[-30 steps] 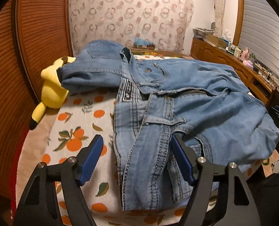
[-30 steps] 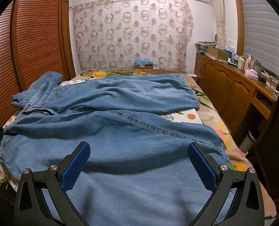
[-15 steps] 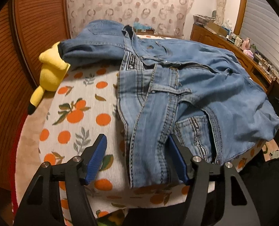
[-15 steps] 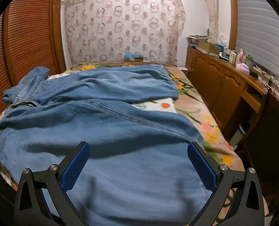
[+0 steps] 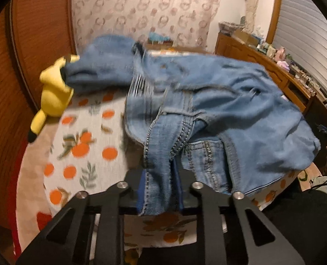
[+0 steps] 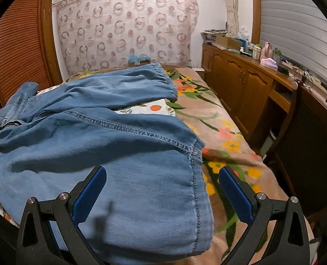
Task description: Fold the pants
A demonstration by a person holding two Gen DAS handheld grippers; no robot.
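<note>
Clamping the waistband end of the jeans [image 5: 207, 114], our left claw [image 5: 160, 190] has its blue pads pressed narrow on a stitched denim strip at 6 o'clock of the left wrist view. The rest of the jeans spreads away toward 12 and 3 o'clock across the bed [image 5: 79, 154], whose sheet carries an orange-fruit print. A yellow plush toy [image 5: 53, 95] lies at 9 o'clock, touching the far denim fold.

In the right wrist view our right claw [image 6: 162, 190] stands wide, gripping nothing; its left pad hovers over a pant leg while its right pad [image 6: 235, 193] is past the hem, over the floral blanket [image 6: 225, 137]. That near leg fills 6 to 9 o'clock, and the second leg stretches toward 12 o'clock.

At 2 o'clock a wooden surface [image 6: 251, 66] bears an open cardboard box [image 6: 227, 40]; what it holds we cannot tell
</note>
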